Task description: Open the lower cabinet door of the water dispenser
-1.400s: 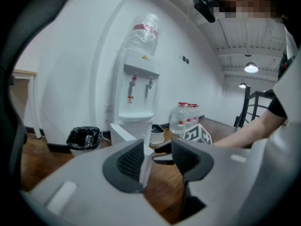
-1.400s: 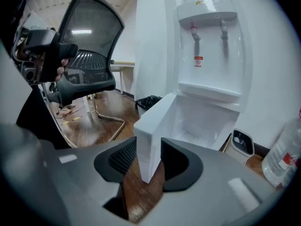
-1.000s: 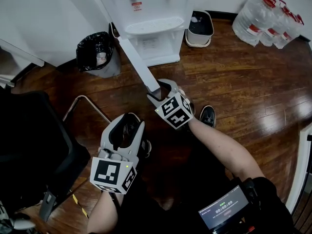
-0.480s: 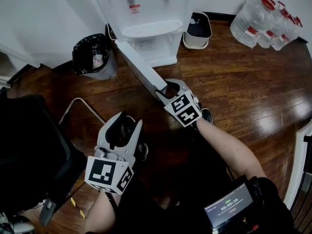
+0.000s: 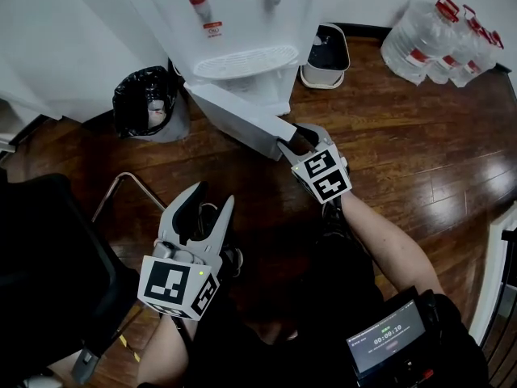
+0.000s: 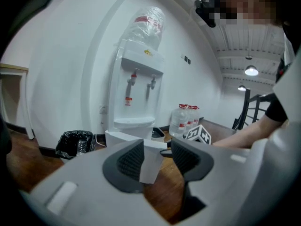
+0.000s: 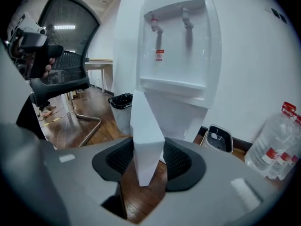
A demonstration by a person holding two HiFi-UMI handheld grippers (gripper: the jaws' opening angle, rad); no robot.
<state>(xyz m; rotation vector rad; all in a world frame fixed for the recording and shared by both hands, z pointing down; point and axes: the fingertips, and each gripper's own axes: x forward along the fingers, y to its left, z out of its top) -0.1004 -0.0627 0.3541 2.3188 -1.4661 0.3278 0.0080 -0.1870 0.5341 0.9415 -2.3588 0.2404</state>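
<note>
The white water dispenser stands against the wall, and its lower cabinet door is swung out from a hinge on the left. My right gripper is shut on the door's free edge. In the right gripper view the door's white edge stands upright between both ribbed pads of the right gripper. My left gripper hangs lower left over the floor, open and empty. In the left gripper view its jaws stand apart, with the dispenser far ahead.
A bin with a black bag stands left of the dispenser and a small white bin right of it. Several water bottles sit at the far right. A black office chair with a chrome leg fills the left.
The right gripper's jaws have narrowed onto the door's edge and carried it to the right, so the door now angles nearer the dispenser's front. The left gripper has drifted a little.
</note>
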